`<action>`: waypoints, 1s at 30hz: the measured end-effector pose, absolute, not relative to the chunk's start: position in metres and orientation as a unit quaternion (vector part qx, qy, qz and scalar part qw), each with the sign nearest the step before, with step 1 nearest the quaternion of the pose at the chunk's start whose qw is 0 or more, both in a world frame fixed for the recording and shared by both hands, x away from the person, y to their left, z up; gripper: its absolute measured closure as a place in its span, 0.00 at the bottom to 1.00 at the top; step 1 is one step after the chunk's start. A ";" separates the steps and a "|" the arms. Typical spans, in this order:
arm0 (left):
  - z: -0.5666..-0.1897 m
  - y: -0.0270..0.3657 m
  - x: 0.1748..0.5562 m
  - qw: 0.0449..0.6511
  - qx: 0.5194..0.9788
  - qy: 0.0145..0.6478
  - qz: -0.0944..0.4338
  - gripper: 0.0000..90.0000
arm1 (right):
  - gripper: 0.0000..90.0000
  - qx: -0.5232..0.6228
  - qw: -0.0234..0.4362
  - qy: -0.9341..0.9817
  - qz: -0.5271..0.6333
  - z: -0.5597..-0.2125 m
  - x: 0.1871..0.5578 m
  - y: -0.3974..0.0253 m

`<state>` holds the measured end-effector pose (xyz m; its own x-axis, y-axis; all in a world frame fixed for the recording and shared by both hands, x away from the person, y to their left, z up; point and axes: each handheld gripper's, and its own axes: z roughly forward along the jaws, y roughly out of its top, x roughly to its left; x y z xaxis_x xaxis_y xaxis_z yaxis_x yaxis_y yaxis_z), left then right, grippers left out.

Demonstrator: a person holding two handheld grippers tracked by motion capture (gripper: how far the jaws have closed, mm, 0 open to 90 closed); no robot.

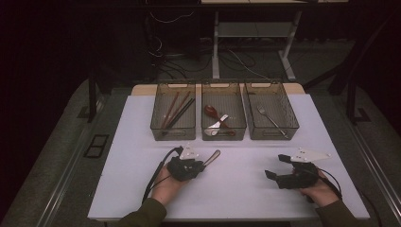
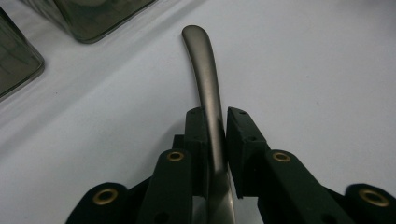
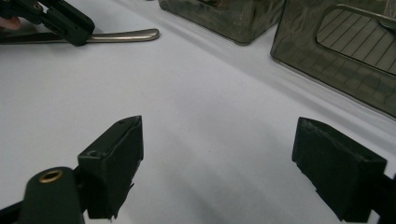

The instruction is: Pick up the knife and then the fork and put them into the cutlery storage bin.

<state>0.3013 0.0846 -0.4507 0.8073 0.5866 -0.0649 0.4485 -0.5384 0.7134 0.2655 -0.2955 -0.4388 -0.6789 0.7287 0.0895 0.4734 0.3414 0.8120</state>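
A grey metal utensil lies on the white table, its rounded handle end pointing toward the bins. My left gripper is shut on the handle; the utensil's head is hidden beneath the gripper. In the left gripper view the jaws press the handle from both sides. The right gripper view catches that same handle and the left gripper at its top left. My right gripper rests at the right of the table, open, with bare table between its fingers.
Three clear smoky bins stand in a row at the back: the left bin holds chopsticks, the middle bin holds a red spoon and a metal one, the right bin holds a fork.
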 end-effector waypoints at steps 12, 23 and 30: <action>-0.448 0.086 0.303 0.373 0.880 0.281 0.085 0.88 | 0.15 0.373 0.128 0.805 0.444 -0.439 0.267 -0.296; -0.445 0.082 0.299 0.379 0.890 0.247 0.064 0.88 | 0.15 0.338 0.099 0.832 0.429 -0.430 0.266 -0.290; -0.439 0.080 0.295 0.389 0.892 0.224 0.057 0.88 | 0.15 0.296 0.080 0.848 0.433 -0.426 0.265 -0.287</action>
